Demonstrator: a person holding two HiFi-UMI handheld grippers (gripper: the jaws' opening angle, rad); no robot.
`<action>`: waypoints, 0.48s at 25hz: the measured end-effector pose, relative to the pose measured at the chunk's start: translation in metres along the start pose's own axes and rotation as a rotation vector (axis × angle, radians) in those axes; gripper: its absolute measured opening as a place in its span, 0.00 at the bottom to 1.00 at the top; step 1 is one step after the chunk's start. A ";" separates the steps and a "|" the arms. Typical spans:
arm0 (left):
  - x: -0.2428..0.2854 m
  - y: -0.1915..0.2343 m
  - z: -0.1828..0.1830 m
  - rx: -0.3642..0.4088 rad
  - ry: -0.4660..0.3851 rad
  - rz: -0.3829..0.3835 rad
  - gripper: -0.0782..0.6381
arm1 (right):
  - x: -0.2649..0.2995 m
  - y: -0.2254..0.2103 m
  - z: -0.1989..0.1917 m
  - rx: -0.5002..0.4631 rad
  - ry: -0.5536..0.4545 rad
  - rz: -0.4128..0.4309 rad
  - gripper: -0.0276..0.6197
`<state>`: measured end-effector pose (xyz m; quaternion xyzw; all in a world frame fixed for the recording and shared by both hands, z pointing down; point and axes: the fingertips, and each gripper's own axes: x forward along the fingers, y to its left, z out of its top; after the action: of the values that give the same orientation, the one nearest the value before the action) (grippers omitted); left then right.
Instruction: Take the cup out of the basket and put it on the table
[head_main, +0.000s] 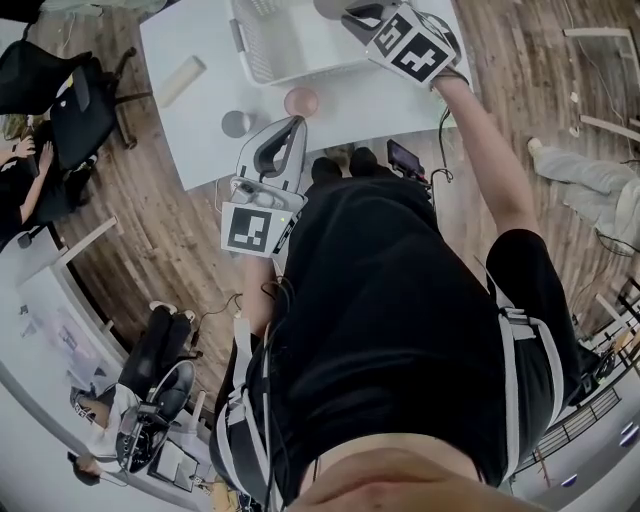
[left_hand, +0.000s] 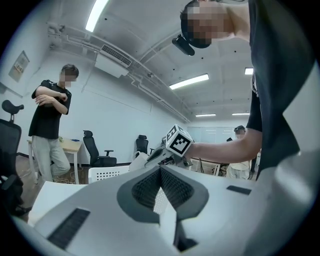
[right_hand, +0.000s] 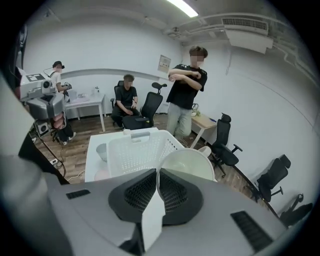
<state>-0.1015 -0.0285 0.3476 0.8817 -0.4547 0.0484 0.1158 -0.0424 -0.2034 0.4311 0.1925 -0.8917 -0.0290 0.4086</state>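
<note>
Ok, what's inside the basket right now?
Head view shows bare floor in the basket. Its far end runs out of frame, and the right gripper, holding the white cup, covers a corner.

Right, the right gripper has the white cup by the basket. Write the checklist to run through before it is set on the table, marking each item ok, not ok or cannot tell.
1. Grip: right gripper shut on the rim of the white cup: ok.
2. Clearance: cup's bottom above the rim of the basket: cannot tell.
3. Landing spot: bare table in front of the basket: ok.
4. Neighbours: pink cup and grey cup stand apart from that spot: ok.
5. Other hand: left gripper shut, empty, off to the side: ok.
</note>
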 end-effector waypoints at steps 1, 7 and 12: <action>0.000 0.000 0.000 0.002 0.007 0.004 0.14 | -0.008 0.002 0.003 0.006 -0.025 -0.005 0.10; 0.002 -0.012 0.003 0.021 -0.034 -0.027 0.14 | -0.053 0.021 0.017 0.047 -0.163 -0.021 0.10; 0.006 -0.022 0.004 0.030 -0.035 -0.035 0.14 | -0.087 0.038 0.020 0.092 -0.265 -0.020 0.10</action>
<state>-0.0800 -0.0216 0.3413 0.8920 -0.4403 0.0376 0.0954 -0.0172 -0.1386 0.3633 0.2143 -0.9362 -0.0173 0.2779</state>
